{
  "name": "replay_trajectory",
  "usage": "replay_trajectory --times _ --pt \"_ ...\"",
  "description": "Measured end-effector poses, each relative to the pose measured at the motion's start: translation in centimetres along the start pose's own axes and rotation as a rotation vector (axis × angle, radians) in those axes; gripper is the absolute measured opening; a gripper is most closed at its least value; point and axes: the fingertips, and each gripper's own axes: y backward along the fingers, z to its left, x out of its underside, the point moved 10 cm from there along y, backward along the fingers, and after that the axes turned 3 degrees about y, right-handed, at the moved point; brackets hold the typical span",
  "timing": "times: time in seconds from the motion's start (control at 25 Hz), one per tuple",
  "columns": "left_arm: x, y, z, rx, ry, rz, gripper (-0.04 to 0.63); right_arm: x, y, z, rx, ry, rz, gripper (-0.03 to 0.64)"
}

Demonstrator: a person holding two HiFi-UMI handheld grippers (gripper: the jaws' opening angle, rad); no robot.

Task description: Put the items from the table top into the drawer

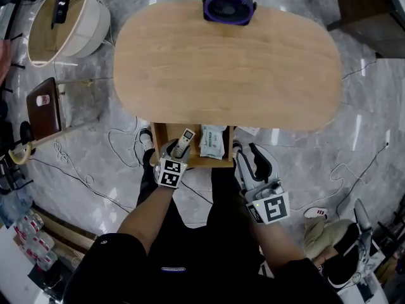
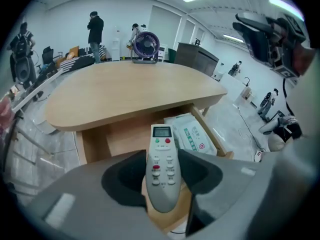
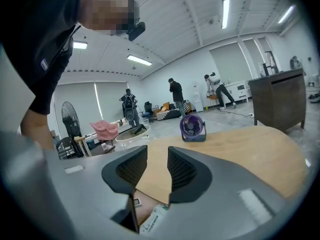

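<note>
Holding the remote [image 2: 163, 156] by its lower half, the left gripper [image 1: 176, 149] has its jaws closed on the sides of the casing, with the button face turned up and the display end reaching out past the jaw tips. Below and just beyond those jaws lies the open drawer [image 2: 125, 135], bare wood directly under the remote and a wipes pack [image 2: 193, 134] to the right of the jaws. The right gripper [image 3: 157, 155] hangs at the drawer's right side, its jaws partly apart with nothing between them. We judge the remote to be in the last stretch before release, and most of the risk lies there. If we let go while it is above the drawer floor, the hard casing could clatter or bounce. If we push further in, the display end could strike the underside of the counter [image 1: 228, 75], which overhangs the drawer ahead of the jaws. Drifting right would set it half on the wipes pack, where it may rock. The smooth plastic could also slip, as the jaws hold it off centre. A fan [image 1: 228, 4] stands far beyond both jaws, not yet stowed.
</note>
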Motion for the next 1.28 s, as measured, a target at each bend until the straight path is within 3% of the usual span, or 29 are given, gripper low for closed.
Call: replay_trajectory --times 0.32,0.48,0.84,1.12,1.28 --pt "1.3 -4.4 1.1 -0.080 0.077 0.066 0.212 2.0 0.4 0.0 -0.054 0.030 0.069 0.156" --pt "1.7 -5.1 1.8 -0.106 0.081 0.086 0.212 1.8 0.0 0.1 -0.038 0.008 0.041 0.158" --pt "2.4 -7.1 2.8 -0.116 0.089 0.124 0.210 3.7 0.1 0.6 -0.033 0.004 0.093 0.158" --pt "2.6 -9.1 3.4 -0.126 0.046 0.222 0.212 4.4 -0.3 1.0 -0.033 0.003 0.097 0.158" --pt "2.7 -9.3 3.2 -0.140 0.009 0.233 0.213 4.2 -0.8 1.3 -0.022 -0.015 0.089 0.158"
